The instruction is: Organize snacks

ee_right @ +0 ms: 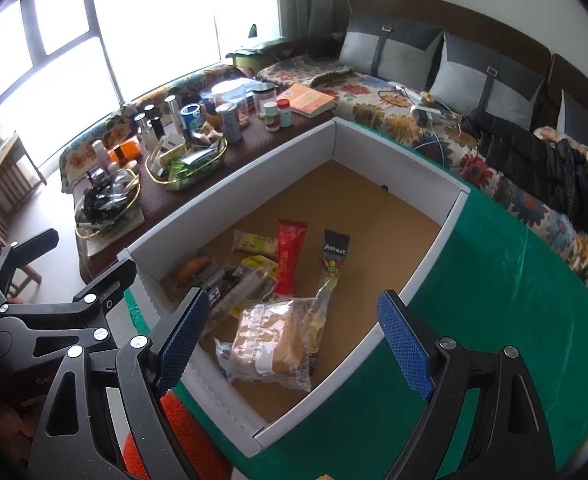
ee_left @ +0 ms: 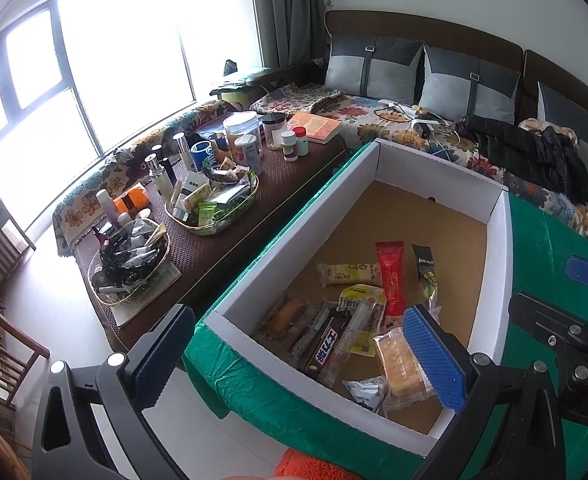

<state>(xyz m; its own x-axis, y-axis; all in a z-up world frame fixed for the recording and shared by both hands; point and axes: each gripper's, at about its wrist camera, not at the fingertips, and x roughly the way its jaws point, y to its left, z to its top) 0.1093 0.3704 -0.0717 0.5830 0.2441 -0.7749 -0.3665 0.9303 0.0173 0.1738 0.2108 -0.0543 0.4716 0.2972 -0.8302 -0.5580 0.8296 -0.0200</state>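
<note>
A white cardboard box (ee_left: pixel 494 280) (ee_right: pixel 426 256) with a brown floor stands on a green cloth. Several snacks lie in its near part: a clear-wrapped bread pack (ee_left: pixel 402 364) (ee_right: pixel 273 340), a red packet (ee_left: pixel 392 280) (ee_right: pixel 289 256), a black packet (ee_left: pixel 424 266) (ee_right: pixel 334 250), a dark chocolate bar (ee_left: pixel 328 344) and a pale green-printed bar (ee_left: pixel 350 274) (ee_right: pixel 253 242). My left gripper (ee_left: pixel 298 360) is open and empty above the box's near corner. My right gripper (ee_right: pixel 294 344) is open and empty above the bread pack.
A brown low table (ee_left: pixel 221 240) (ee_right: pixel 253 152) left of the box holds a gold-rimmed tray of snacks (ee_left: pixel 213 200) (ee_right: pixel 187 162), another tray, jars, bottles and a book. A flowered sofa (ee_left: pixel 394 120) with cushions and a black jacket (ee_right: pixel 546 164) lies behind. An orange object (ee_right: pixel 177 432) sits below the box.
</note>
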